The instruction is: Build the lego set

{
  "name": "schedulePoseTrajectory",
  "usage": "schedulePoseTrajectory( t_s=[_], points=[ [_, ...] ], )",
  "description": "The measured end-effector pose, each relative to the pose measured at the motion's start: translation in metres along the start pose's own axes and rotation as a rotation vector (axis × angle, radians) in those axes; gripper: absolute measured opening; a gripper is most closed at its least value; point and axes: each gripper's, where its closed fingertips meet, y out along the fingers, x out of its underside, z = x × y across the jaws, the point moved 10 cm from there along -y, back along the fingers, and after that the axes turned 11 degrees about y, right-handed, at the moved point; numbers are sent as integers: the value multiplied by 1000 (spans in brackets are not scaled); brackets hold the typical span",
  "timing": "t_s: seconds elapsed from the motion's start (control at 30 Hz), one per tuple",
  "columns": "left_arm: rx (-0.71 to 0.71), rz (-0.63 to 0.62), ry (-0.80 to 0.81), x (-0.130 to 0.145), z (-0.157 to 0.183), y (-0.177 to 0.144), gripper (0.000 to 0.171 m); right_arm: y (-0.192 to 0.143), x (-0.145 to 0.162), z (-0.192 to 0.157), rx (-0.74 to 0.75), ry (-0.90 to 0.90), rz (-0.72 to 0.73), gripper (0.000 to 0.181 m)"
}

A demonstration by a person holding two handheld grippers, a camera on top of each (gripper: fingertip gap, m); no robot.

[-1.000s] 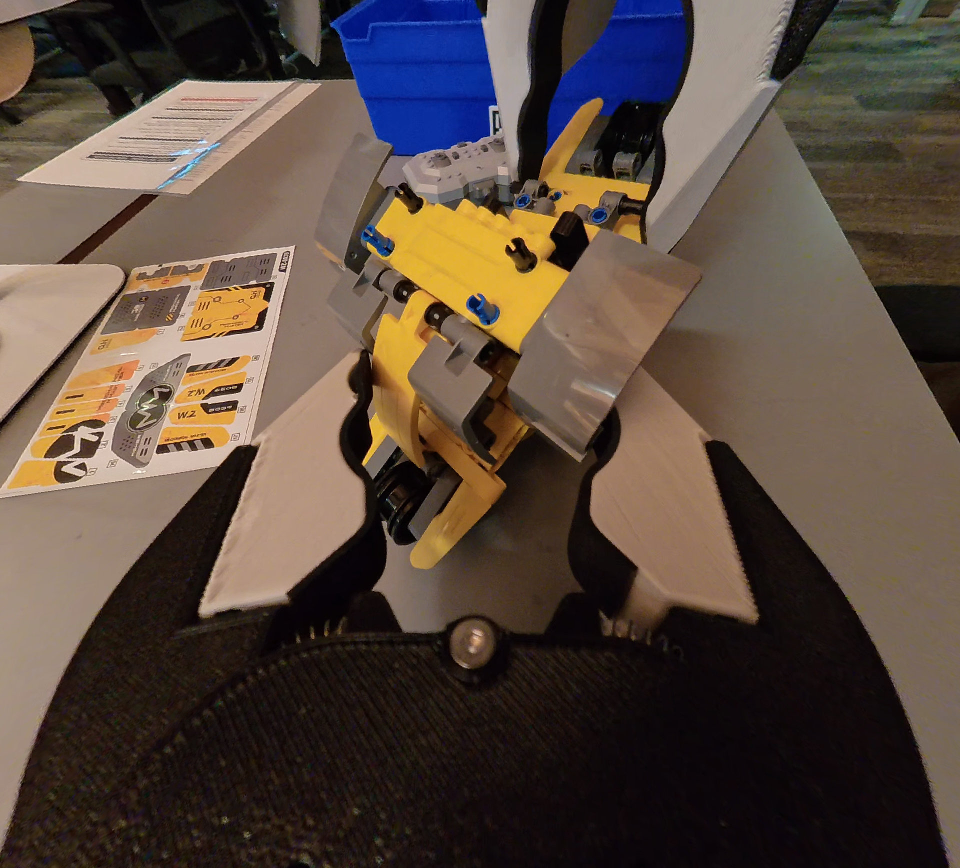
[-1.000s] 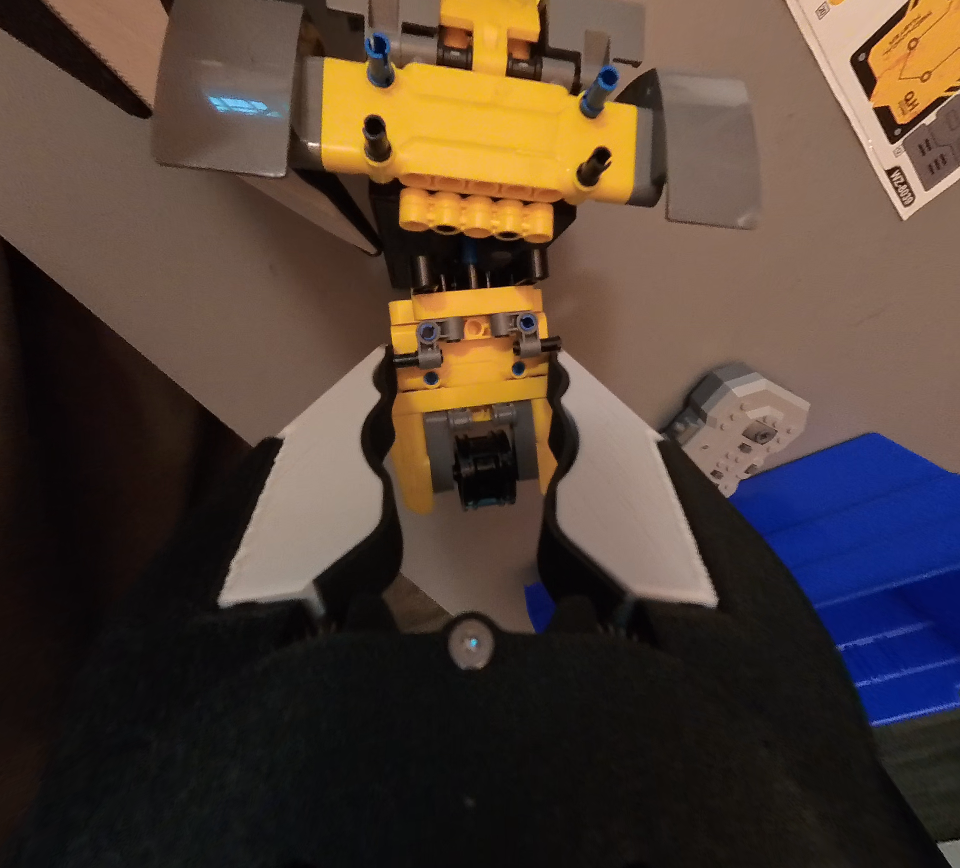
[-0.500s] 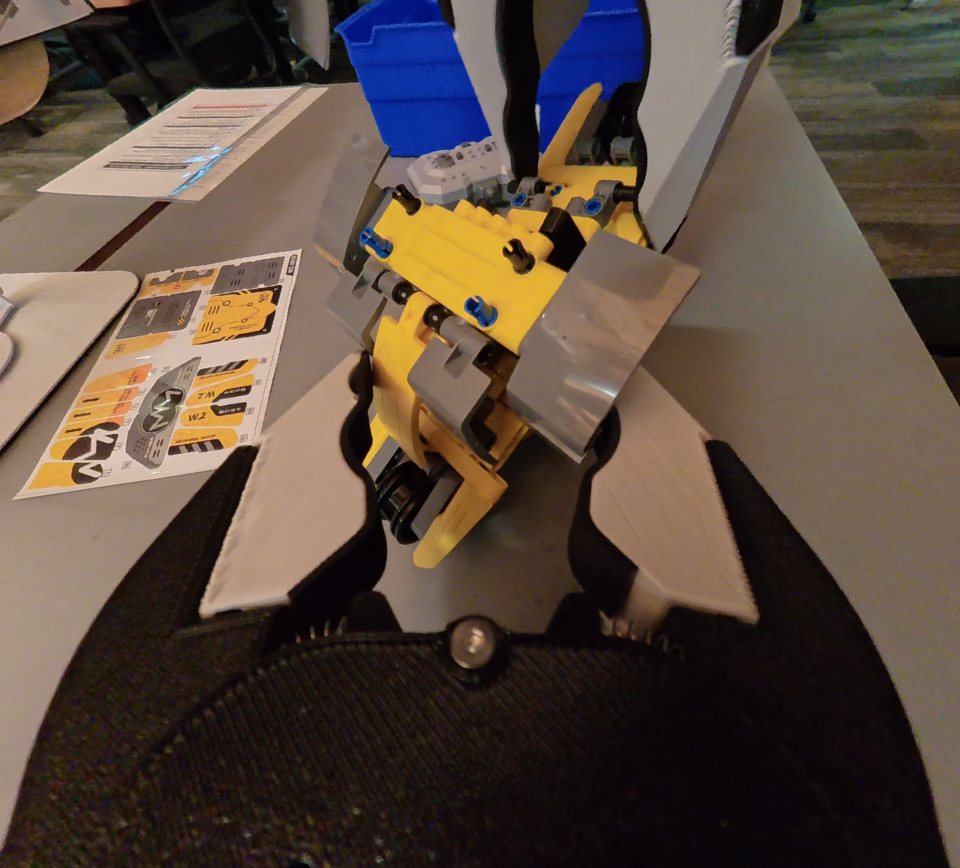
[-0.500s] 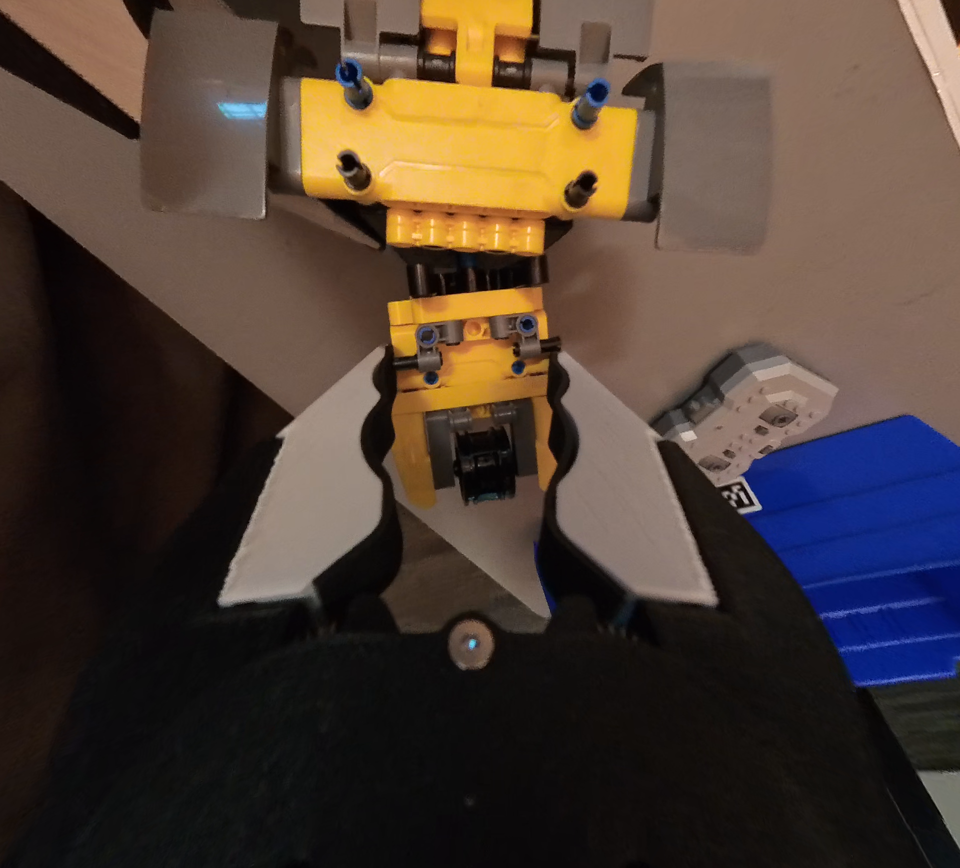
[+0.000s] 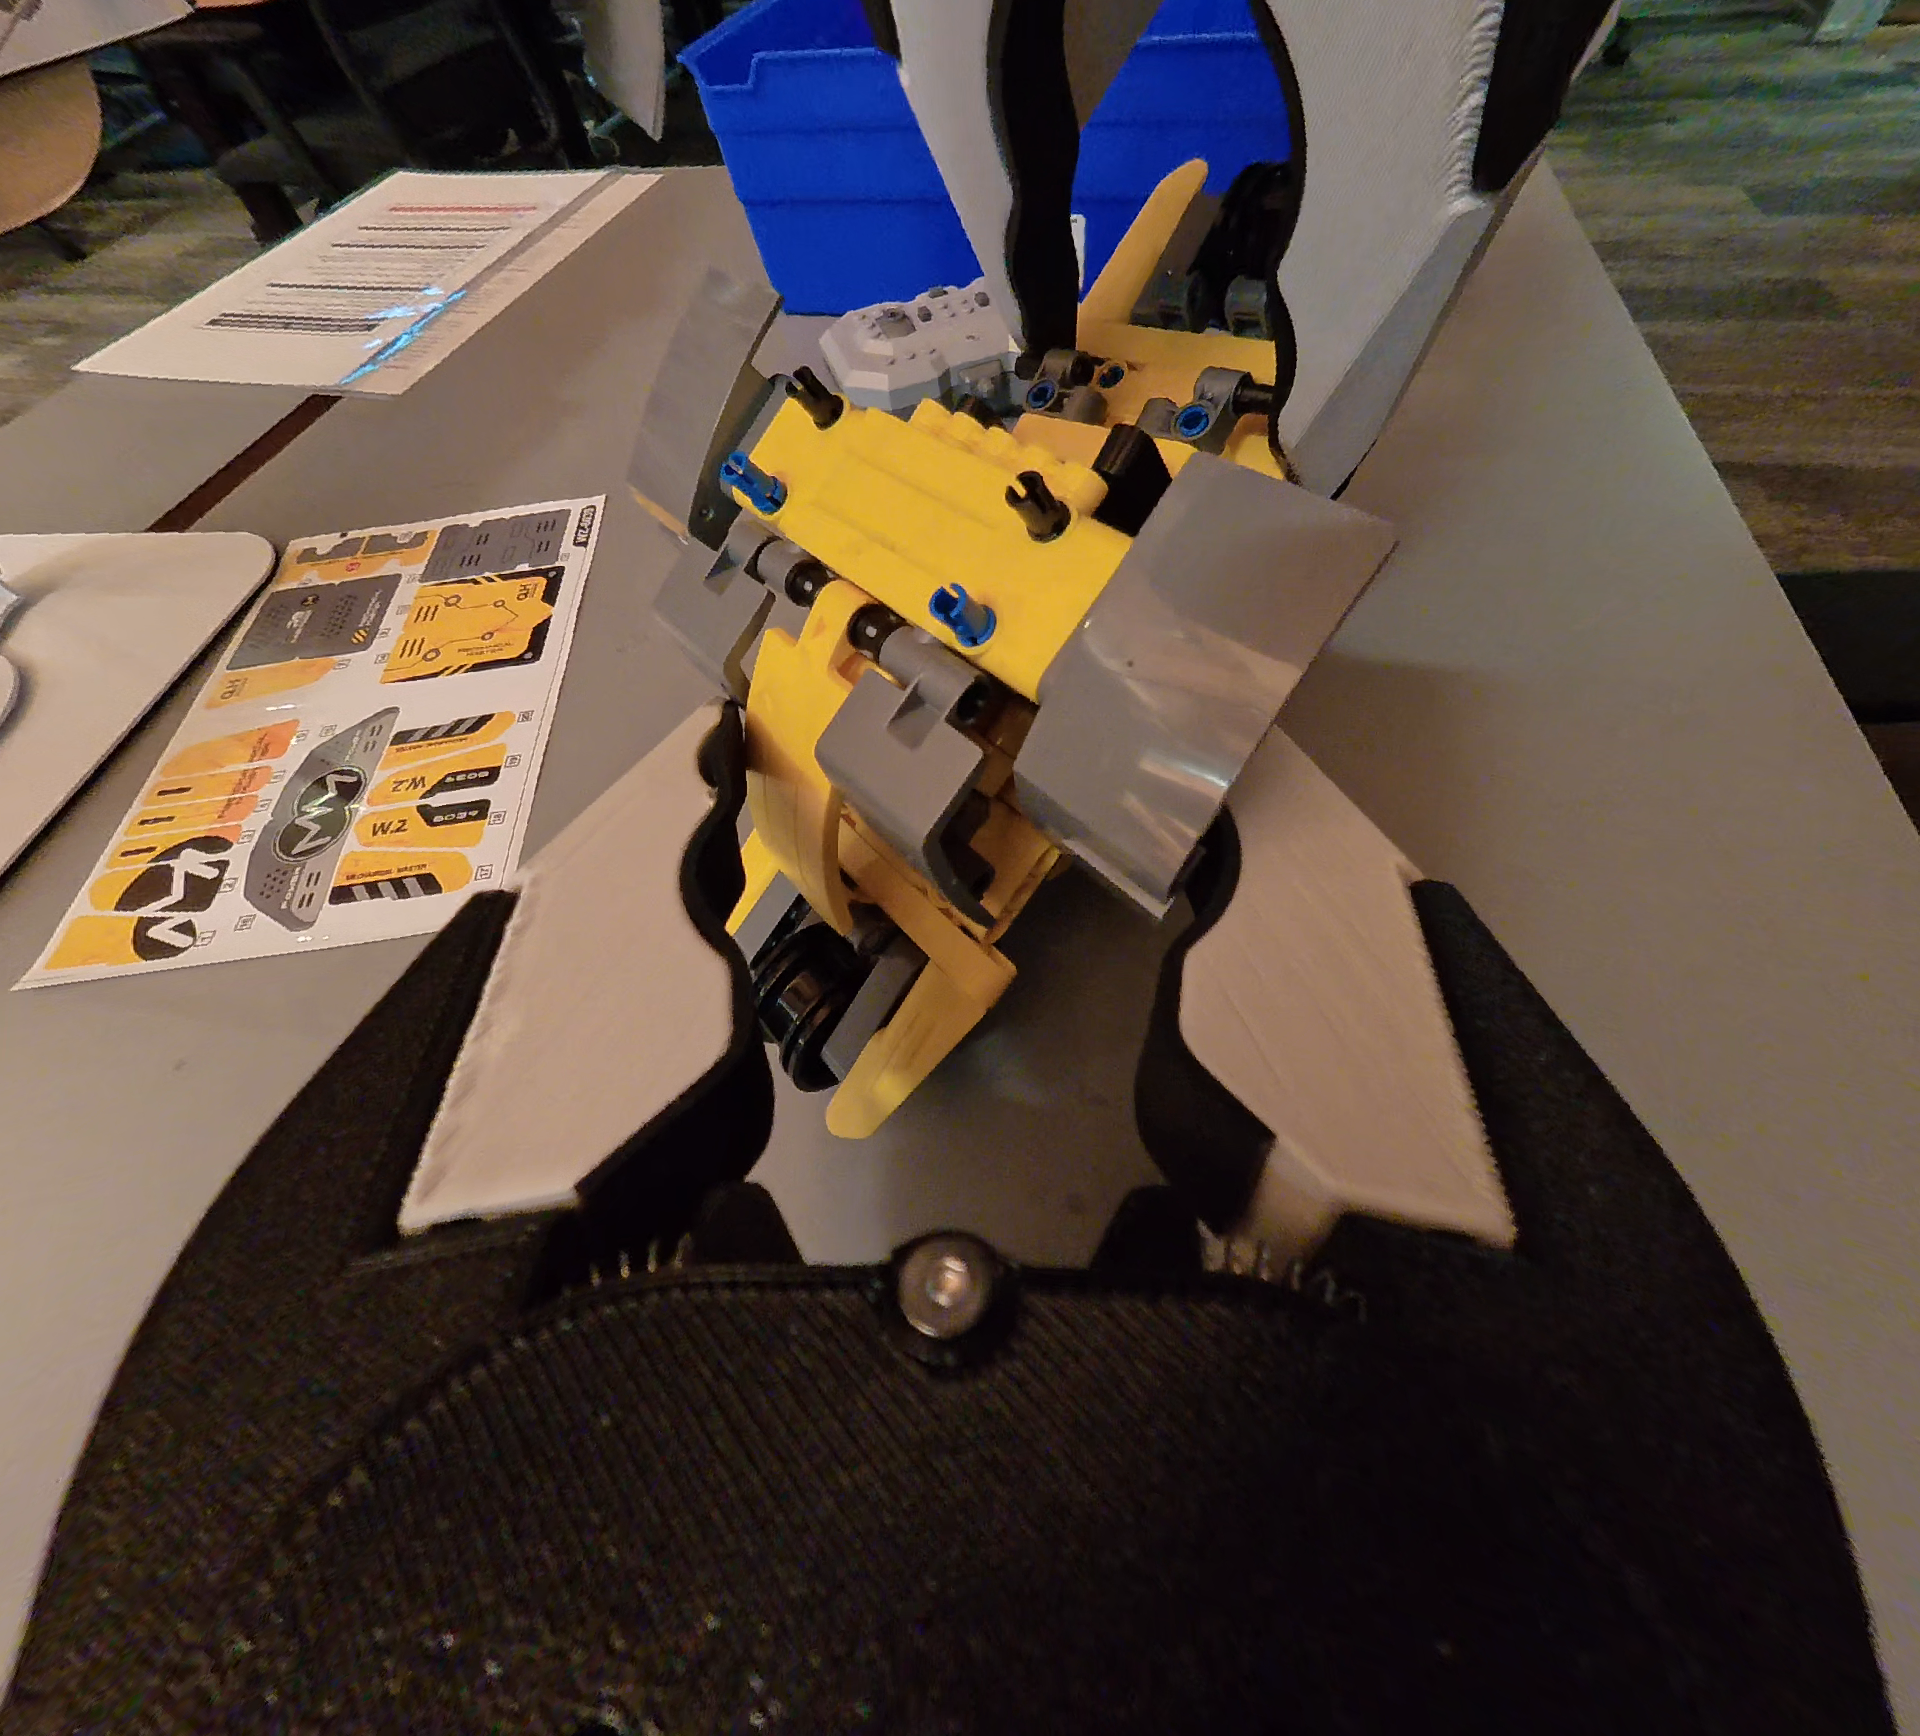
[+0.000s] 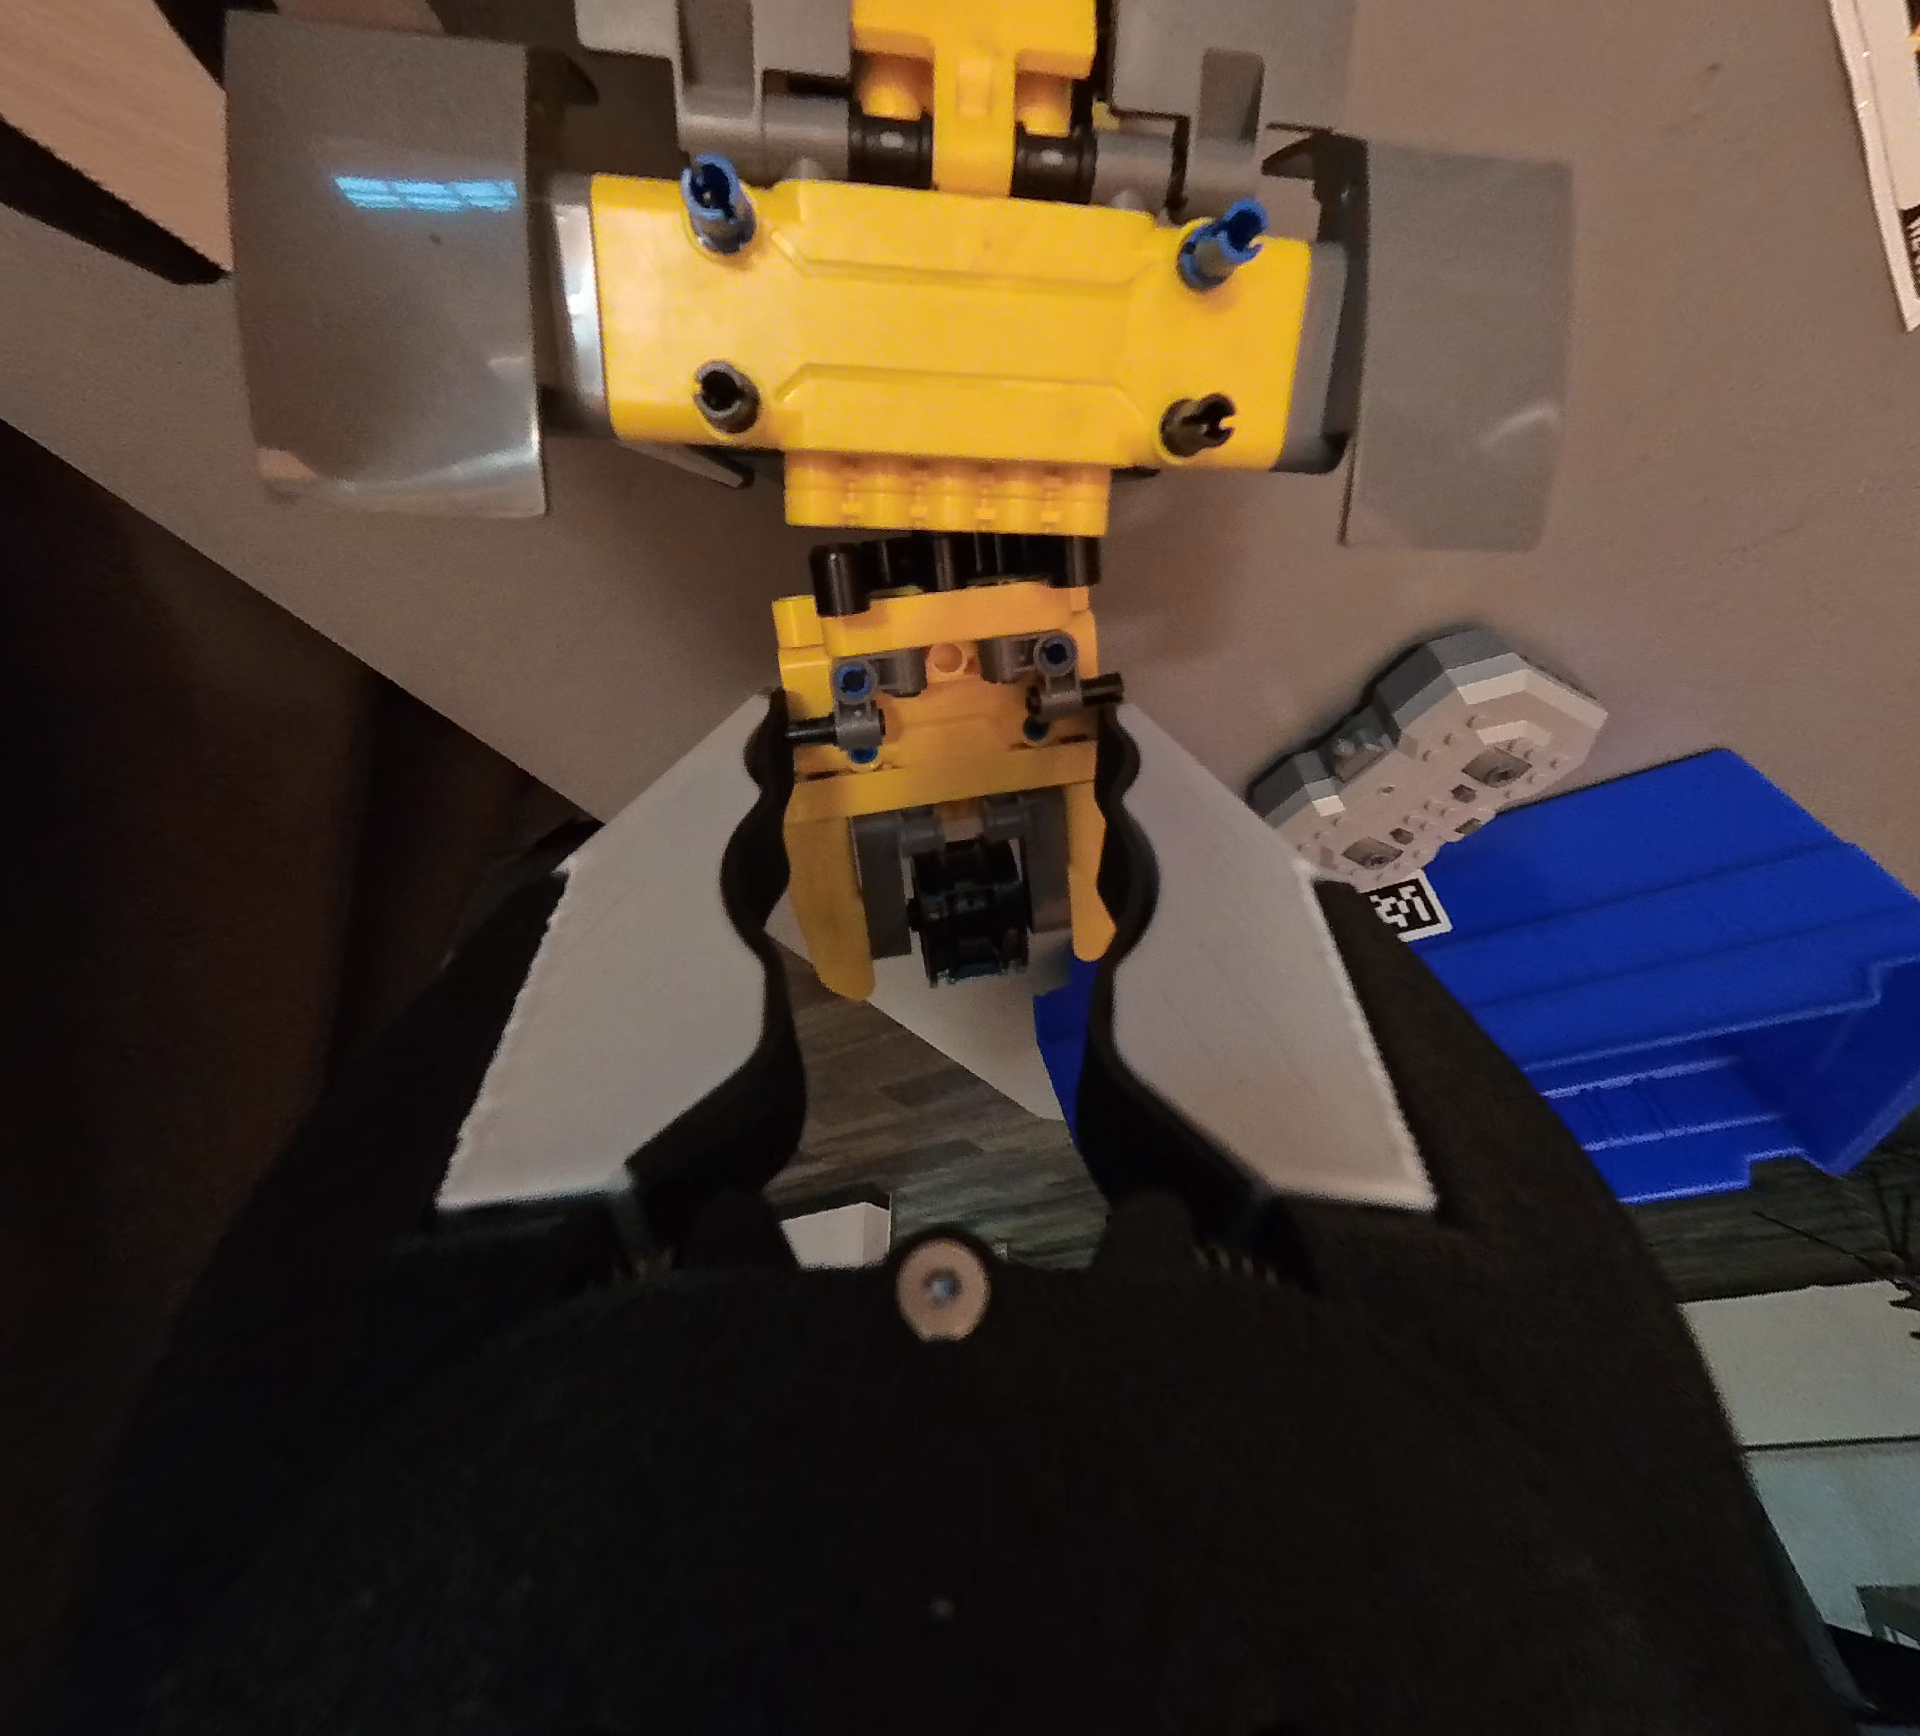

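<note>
From my left wrist cam, left to right: white pad (image 5: 94,647) at the edge, then a glossy sticker sheet (image 5: 312,741) flat on the grey counter (image 5: 1558,855), yellow, orange and grey decals with small print. Behind it, a white printed page (image 5: 384,273) catching a blue glare.

Centre: the model (image 5: 966,647), a brick-built yellow body with smooth grey curved panels on both flanks, blue and black pins sticking out, and a black wheel at the near end. It's lifted off the counter, tilted.

My left gripper (image 5: 966,813), ribbed white fingers with wavy black pads, sits around the model's near end. Left pad touches the yellow side; right pad is under the grey panel, contact hidden, so I can't tell if the jaws are clenched.

My right gripper (image 6: 940,845) has its jaws clenched on the model's (image 6: 940,336) narrow yellow end, pads pressed to both sides.

Further right on the counter: a light grey studded block (image 6: 1444,761), touching a blue plastic bin (image 6: 1662,959) with a square code tag.
</note>
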Motion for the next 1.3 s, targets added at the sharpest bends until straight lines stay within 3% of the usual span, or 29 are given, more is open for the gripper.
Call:
schedulePoseTrajectory(
  t_s=[0.7,1.0,1.3],
  points=[
    [-33,-1,2,-1,5,1,80,5,13,-2,41,-1,134,57],
    [-40,-6,3,-1,5,2,80,5,9,6,-60,51,100,58],
    [-43,-7,12,-1,5,2,81,3,2,5,-47,37,11,58]
  ],
)
